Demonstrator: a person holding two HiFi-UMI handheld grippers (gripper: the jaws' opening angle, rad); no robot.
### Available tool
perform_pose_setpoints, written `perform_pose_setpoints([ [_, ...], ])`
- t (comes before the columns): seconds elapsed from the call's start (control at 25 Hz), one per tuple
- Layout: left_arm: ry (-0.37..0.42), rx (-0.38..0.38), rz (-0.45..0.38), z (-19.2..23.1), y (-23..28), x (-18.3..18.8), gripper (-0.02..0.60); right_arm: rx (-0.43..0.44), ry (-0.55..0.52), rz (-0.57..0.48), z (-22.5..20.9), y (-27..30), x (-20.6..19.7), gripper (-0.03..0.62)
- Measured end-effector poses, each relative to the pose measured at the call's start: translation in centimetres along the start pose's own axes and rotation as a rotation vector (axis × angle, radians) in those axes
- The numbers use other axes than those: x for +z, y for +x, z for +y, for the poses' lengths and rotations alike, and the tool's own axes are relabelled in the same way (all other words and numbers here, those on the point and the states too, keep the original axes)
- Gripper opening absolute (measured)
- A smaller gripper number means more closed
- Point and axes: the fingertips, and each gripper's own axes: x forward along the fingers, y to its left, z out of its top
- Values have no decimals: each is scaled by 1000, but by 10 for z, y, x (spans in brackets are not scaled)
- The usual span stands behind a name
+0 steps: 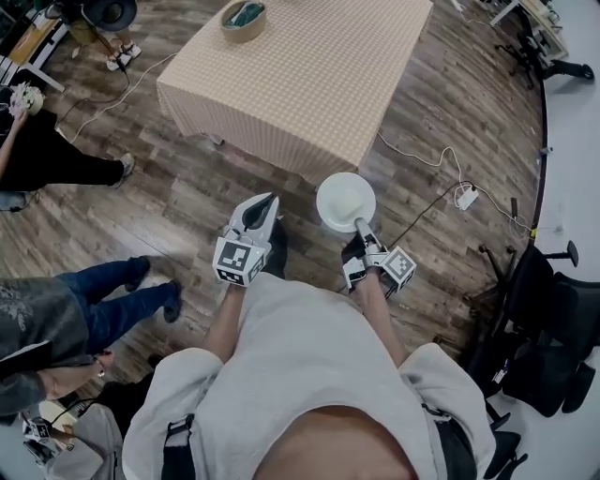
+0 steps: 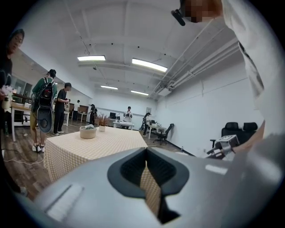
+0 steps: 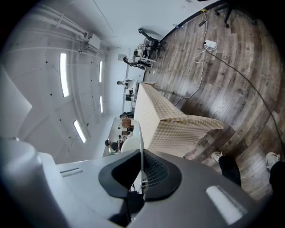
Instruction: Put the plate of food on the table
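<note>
While the right gripper [image 1: 360, 225] clamps the plate [image 1: 343, 198] by its rim, the table [image 1: 309, 84] lies ahead at upper centre; the left gripper [image 1: 268, 201] is closed, empty.

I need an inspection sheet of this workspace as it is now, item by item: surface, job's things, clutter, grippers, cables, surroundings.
Surface: table with checked cloth.
Job's things: white plate, held over the wood floor, short of the table; food not discernible.
Clutter: one basket near the table's far end.
Grippers: right gripper shut on the plate's rim; left gripper shut, nothing between its jaws.
Cables: white cable runs over the floor to a power strip right of the table.
Surroundings: bystanders at left, office chairs at right.
</note>
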Motion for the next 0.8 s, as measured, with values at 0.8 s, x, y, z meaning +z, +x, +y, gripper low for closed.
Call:
perform_pose_setpoints([
  [0.8,-17,-34,18,177,131,63,11,-37,-21,-17,92,204,32,11],
])
